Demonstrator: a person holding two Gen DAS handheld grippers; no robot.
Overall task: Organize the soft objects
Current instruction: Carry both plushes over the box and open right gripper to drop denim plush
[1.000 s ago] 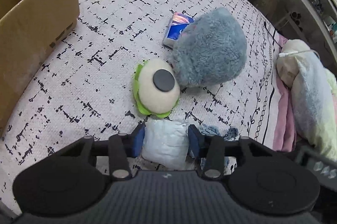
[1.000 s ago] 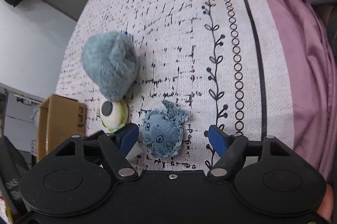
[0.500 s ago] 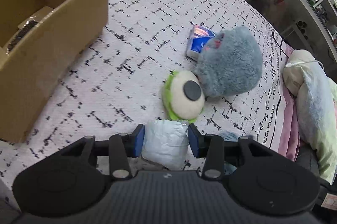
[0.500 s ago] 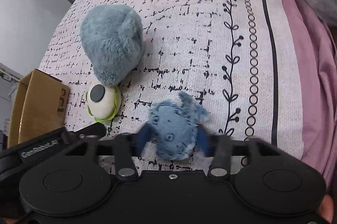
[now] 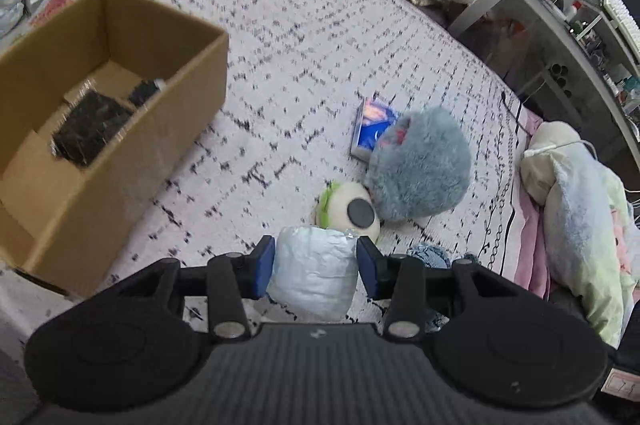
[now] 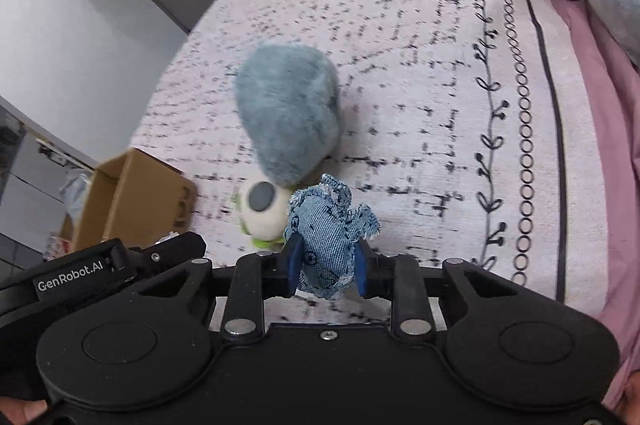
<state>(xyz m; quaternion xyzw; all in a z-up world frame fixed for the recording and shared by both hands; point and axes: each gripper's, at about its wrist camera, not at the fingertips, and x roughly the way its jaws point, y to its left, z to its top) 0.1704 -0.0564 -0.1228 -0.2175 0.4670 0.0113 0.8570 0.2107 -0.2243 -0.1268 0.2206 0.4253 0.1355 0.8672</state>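
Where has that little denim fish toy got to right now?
The denim fish toy is pinched in the right gripper, low in the middle of the right wrist view, just in front of the one-eyed green plush and the fluffy grey plush.

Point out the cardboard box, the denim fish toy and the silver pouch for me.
cardboard box (image 5: 192,65), left wrist view, on its near side wall.
denim fish toy (image 6: 326,237), right wrist view, on its body between the pads.
silver pouch (image 5: 314,271), left wrist view, on its front face.
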